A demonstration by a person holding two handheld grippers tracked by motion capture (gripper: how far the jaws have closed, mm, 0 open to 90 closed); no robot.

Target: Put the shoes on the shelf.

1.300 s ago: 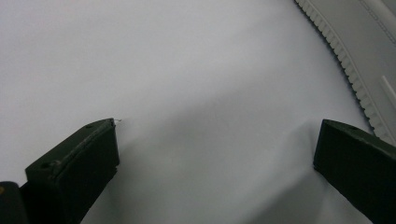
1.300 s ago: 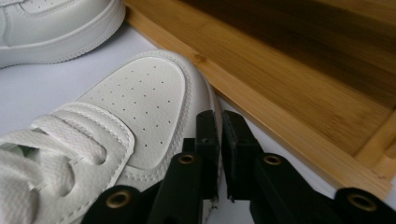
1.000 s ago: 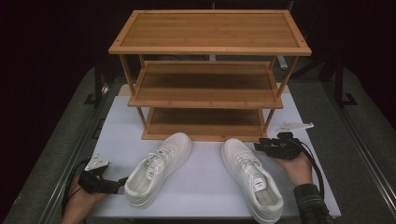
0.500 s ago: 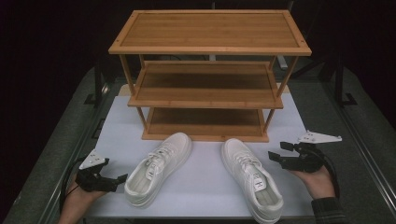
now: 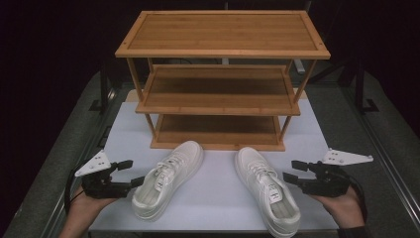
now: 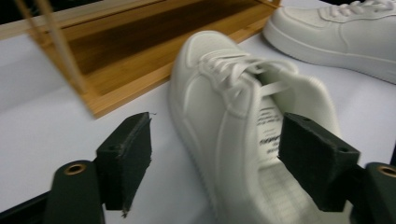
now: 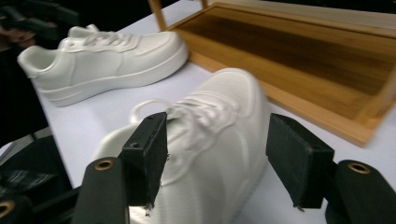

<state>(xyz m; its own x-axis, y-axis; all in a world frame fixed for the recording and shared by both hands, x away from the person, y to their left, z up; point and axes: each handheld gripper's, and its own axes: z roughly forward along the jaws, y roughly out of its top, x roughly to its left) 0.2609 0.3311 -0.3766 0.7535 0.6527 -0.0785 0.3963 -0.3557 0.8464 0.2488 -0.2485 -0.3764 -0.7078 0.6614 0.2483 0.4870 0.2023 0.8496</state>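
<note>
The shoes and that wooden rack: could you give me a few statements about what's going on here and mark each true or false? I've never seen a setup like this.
1. Two white sneakers lie on the table in front of the rack. True: the left sneaker and the right sneaker both sit before the wooden rack.
2. One sneaker is already on the bottom shelf. False: all three shelves are bare.
3. The left gripper is open. True: its jaws stand apart beside the left sneaker's heel.
4. The right gripper is clamped on a shoelace. False: it is open, holding nothing.
5. The sneakers' toes point toward the rack. True.
</note>
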